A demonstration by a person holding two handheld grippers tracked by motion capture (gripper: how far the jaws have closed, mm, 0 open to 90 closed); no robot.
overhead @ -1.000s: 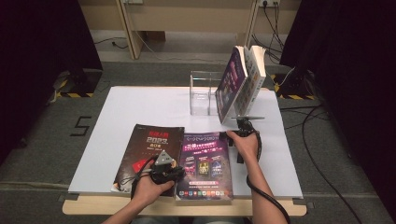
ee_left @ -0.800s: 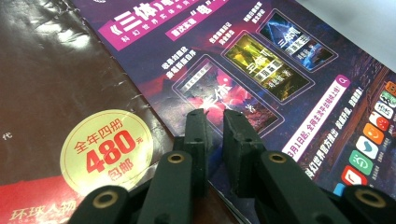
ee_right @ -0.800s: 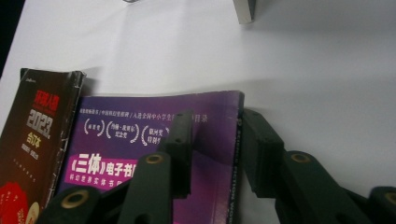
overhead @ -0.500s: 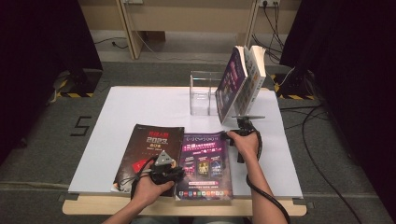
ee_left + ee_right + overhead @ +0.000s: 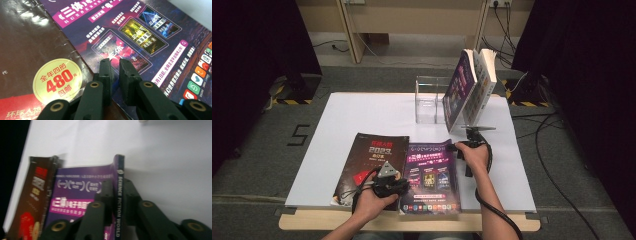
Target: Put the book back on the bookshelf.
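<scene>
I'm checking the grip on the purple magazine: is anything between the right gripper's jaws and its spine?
Nothing visible: the right gripper has just been closing, its jaws straddling the purple magazine's spine.

Purple magazine: spine reads "SCIENCE FICTION WORLD" in white caps; its cover has "三体" in the pink banner in the left gripper view. Dark red magazine: "2023" on the cover, plus a round yellow sticker w/ "全年四册 480 元 包邮". Floor left of the desk: a "5" mark.
</scene>
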